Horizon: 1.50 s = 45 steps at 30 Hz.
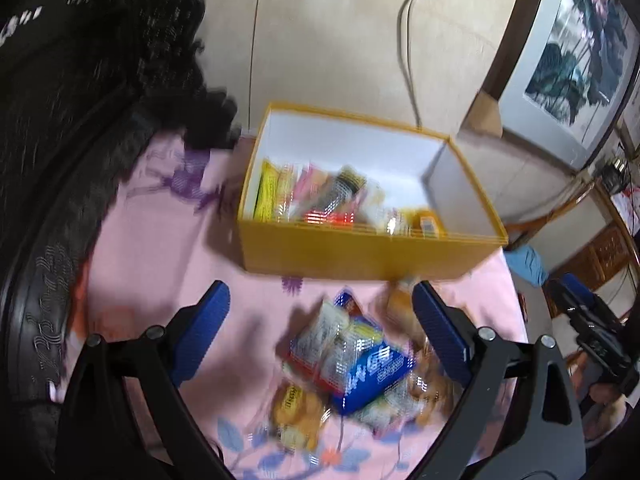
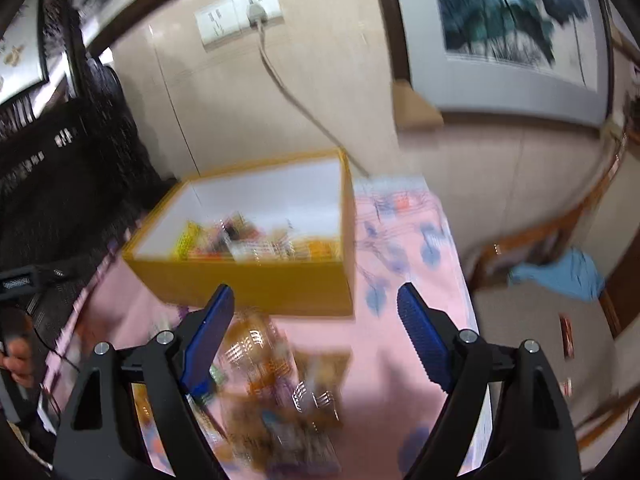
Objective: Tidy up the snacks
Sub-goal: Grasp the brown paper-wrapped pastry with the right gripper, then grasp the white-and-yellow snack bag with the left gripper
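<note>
So the yellow box (image 1: 360, 252) sat on the pink floral cloth (image 1: 160, 264) by the wall, already part full of packets, and everything else was placed off that. Just in front of the box's near wall lay the loose snack pile (image 1: 356, 364), blurry, with a blue packet (image 1: 376, 376) on top. The left gripper (image 1: 324, 340) hung over that pile, jaws spread wide and holding nothing; the right gripper (image 2: 316, 340) was also wide open and empty, in front of the box's right corner. Looked like mid-sort, between picks to me. Next move probably needs the left one dropping lower and closing on one packet
</note>
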Available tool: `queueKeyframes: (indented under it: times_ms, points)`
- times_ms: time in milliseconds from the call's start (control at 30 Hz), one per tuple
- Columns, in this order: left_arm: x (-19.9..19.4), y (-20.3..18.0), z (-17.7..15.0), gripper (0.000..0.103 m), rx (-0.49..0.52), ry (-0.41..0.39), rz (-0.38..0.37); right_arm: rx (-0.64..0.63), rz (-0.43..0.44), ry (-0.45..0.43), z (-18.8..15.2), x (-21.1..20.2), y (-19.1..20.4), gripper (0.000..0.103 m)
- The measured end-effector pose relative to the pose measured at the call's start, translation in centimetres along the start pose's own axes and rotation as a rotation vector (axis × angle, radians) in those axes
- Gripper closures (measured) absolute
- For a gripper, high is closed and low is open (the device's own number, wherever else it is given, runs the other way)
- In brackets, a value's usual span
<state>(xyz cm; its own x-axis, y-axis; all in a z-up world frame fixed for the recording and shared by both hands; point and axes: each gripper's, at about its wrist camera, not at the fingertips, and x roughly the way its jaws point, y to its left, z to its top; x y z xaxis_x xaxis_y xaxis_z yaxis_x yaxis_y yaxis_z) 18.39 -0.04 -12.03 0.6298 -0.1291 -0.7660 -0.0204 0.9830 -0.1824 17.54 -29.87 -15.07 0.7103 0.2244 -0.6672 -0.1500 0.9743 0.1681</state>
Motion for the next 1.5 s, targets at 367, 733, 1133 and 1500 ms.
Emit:
queueKeyframes:
  times_ms: [367,733,1133,1500]
  points:
    - [0.4,0.1,-5.5,0.009,-0.014,0.128,-0.017,0.005,-0.005,0.222,-4.3,7.0,1.0,0.024]
    - [0.5,1.2,-5.5,0.009,-0.045,0.137,0.003,-0.026,-0.043,0.258,-4.4,10.1,1.3,0.025]
    - [1.5,2.1,-5.7,0.009,-0.046,0.165,0.03,-0.035,-0.063,0.263,-5.0,9.9,1.7,0.069]
    - [8.6,-0.6,-4.4,0.009,0.198,0.182,-0.083,0.04,0.031,0.221,-5.1,4.3,2.3,0.069]
